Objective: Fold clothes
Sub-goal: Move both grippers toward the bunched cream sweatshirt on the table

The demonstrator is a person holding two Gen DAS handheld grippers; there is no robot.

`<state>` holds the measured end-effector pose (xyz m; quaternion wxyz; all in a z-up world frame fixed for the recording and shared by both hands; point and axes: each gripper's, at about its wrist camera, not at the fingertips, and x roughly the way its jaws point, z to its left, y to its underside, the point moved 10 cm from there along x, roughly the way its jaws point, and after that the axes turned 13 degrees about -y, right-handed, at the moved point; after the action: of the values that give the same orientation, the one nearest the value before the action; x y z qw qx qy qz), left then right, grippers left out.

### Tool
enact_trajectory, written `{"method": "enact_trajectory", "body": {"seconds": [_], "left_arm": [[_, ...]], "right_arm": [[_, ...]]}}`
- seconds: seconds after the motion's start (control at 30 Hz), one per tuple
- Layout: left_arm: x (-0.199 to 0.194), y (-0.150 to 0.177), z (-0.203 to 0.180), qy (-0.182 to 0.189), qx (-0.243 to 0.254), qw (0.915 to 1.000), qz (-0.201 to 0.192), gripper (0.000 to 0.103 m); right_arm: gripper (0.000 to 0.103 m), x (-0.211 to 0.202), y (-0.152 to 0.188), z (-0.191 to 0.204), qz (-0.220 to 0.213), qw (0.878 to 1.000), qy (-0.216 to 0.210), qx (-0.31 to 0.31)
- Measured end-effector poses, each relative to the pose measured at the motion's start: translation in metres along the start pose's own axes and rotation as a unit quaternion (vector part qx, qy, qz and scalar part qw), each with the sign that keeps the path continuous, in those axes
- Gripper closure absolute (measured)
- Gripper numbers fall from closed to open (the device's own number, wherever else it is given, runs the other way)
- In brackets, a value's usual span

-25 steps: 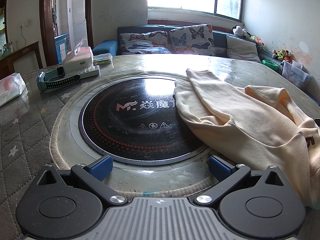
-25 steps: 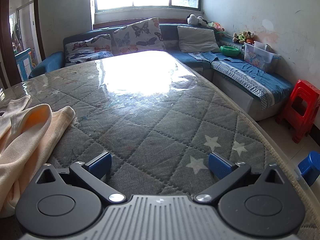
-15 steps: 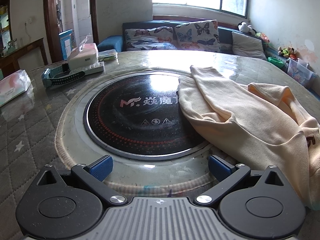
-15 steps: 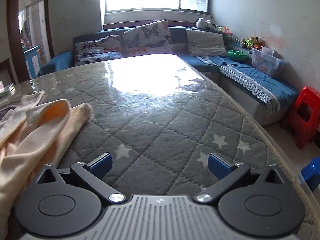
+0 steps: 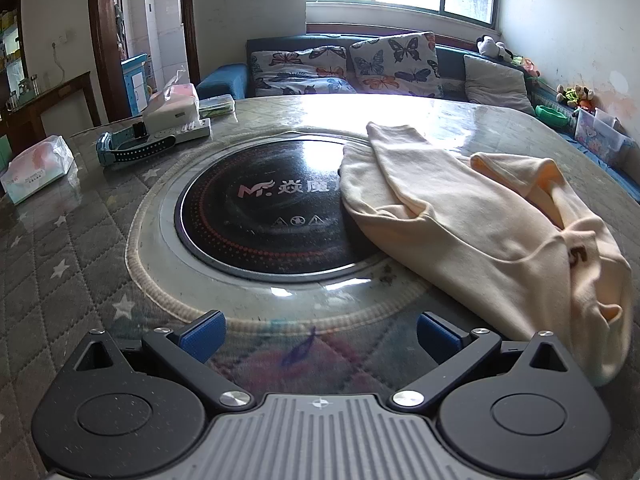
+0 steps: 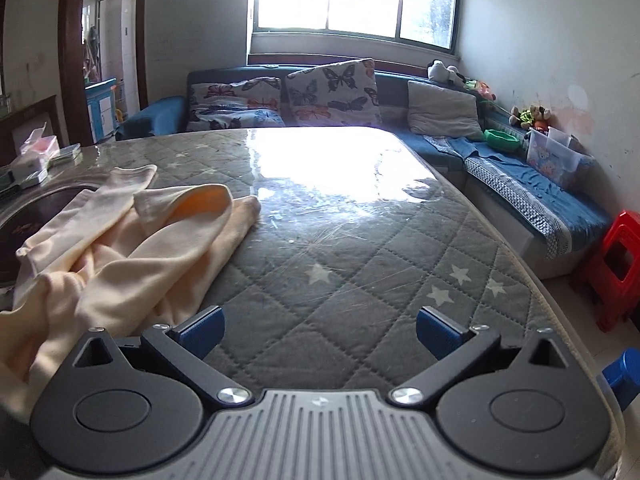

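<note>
Both views have shifted since 0.8 s ago: in the right wrist view more of the cream garment [image 6: 120,248] shows and it lies closer to the fingers; in the left wrist view more of the table [image 5: 60,264] shows near the fingers and the black glass disc [image 5: 260,208] sits further off. Garment itself lies the same, in a loose rumpled heap, not folded, partly over the disc's right edge and partly on the quilted table cover, one sleeve reaching away toward the window. Judged soft, light, limp; will drape and drag, and may slide on the glossy surface. Best holds look like a hem edge or sleeve cuff [image 5: 384,132], pinching a single layer. Left gripper [image 5: 320,338] fingers spread apart, holding nothing; right gripper [image 6: 320,334] likewise apart and empty, garment just beside its left finger. Tissue packs and a power strip [image 5: 180,130] stand well clear at far left.
</note>
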<state>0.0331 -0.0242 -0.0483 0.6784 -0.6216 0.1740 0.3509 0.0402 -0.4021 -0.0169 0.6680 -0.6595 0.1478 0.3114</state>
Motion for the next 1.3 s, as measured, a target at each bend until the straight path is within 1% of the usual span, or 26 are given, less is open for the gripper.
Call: {"method": "enact_trajectory", "body": {"seconds": [0.5, 0.9, 1.0, 1.3], "left_arm": [[-0.025, 0.01, -0.017, -0.001, 0.015, 0.9999, 0.009, 0.0], [-0.038, 0.016, -0.03, 0.008, 0.02, 0.9997, 0.01, 0.0], [-0.042, 0.018, -0.034, 0.013, 0.025, 0.9996, 0.008, 0.0], [-0.047, 0.024, -0.047, 0.009, 0.046, 0.9988, 0.016, 0.0]], "right_arm": [[0.001, -0.027, 0.019, 0.025, 0.001, 1.0, -0.025, -0.009], [0.001, -0.034, 0.026, 0.043, 0.005, 0.999, -0.041, -0.015], [0.001, -0.035, 0.029, 0.048, 0.008, 0.999, -0.047, -0.014], [0.001, -0.034, 0.038, 0.06, 0.019, 0.998, -0.064, -0.014]]}}
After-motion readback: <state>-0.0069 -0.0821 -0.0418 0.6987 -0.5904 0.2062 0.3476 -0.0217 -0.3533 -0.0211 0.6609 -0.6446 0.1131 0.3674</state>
